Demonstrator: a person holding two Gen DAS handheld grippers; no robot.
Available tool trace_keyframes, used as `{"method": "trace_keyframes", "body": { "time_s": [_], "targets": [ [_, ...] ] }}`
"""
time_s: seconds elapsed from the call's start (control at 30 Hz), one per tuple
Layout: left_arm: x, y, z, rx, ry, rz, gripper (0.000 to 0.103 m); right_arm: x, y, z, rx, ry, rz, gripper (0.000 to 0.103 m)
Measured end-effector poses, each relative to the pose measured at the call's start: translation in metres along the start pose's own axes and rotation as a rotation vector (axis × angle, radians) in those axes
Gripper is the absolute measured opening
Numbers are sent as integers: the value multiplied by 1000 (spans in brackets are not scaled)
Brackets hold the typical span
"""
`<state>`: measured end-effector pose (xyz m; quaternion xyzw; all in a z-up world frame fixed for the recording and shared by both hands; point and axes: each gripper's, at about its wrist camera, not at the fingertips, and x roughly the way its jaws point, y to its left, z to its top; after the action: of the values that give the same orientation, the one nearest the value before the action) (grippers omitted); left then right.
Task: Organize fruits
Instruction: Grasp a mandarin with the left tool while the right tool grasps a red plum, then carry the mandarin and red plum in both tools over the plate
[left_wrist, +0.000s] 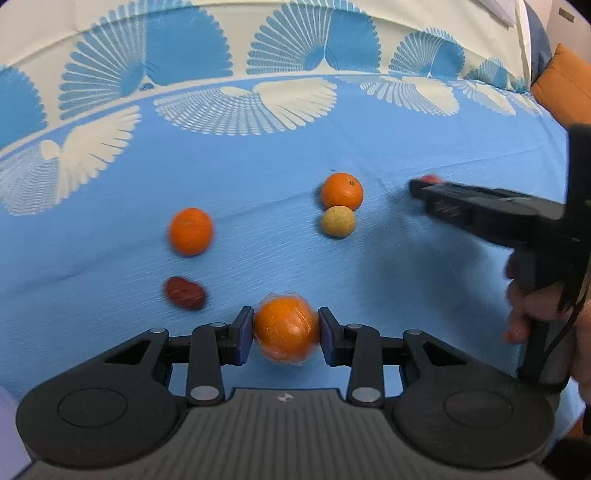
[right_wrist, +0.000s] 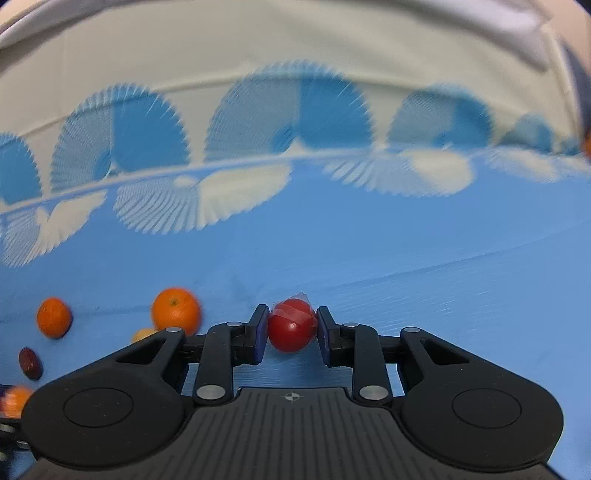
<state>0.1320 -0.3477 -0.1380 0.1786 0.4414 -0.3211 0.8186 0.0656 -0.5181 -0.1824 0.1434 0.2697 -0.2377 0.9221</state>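
My left gripper (left_wrist: 286, 326) is shut on an orange (left_wrist: 284, 338) wrapped in clear film, low over the blue cloth (left_wrist: 424, 295). My right gripper (right_wrist: 291, 330) is shut on a small red fruit (right_wrist: 290, 338), also in film. The left wrist view shows the right gripper (left_wrist: 419, 186) coming in from the right, with the red fruit (left_wrist: 430, 179) at its tip. Loose on the cloth lie two oranges (left_wrist: 190, 231) (left_wrist: 341, 191), a yellowish round fruit (left_wrist: 338, 220) touching the farther orange, and a dark red date (left_wrist: 184, 292).
The cloth turns cream with blue fan patterns (left_wrist: 184, 55) toward the far side. An orange cushion (left_wrist: 561, 85) sits at the far right. A hand (left_wrist: 524, 295) grips the right tool's handle. In the right wrist view the loose fruits (right_wrist: 176, 309) lie to the left.
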Motion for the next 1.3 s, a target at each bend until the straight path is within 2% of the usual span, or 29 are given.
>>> {"method": "trace_keyframes", "body": {
  "time_s": [0.1,0.23,0.3,0.37,0.47,0.6,0.77,0.9,1.07,1.3],
  "targets": [
    [-31,12,-6,-5,13,10,41,-36,0,3,23,-35,-35,29],
    [-84,32,-21,-30,13,31,41,-97,10,5,37,-89,-18,29],
    [-112,43,-29,-53,13,41,41,-132,18,6,68,-93,48,29],
    [-143,53,-39,-62,-2,54,41,-168,26,5,133,-99,163,29],
    [-182,66,-53,-68,-38,79,41,-217,52,2,147,-102,273,29],
    [-229,84,-74,-132,-73,123,41,-273,90,-9,152,-92,387,29],
    [-271,100,-104,-207,-92,161,41,-319,131,-24,114,-55,485,29],
    [-289,112,-130,-240,-74,163,41,-340,155,-37,64,-34,493,29],
    [-308,126,-154,-258,-76,162,41,-362,173,-44,3,-50,469,29],
    [-329,138,-168,-289,-134,164,41,-376,188,-47,-65,-68,450,29]
  ]
}}
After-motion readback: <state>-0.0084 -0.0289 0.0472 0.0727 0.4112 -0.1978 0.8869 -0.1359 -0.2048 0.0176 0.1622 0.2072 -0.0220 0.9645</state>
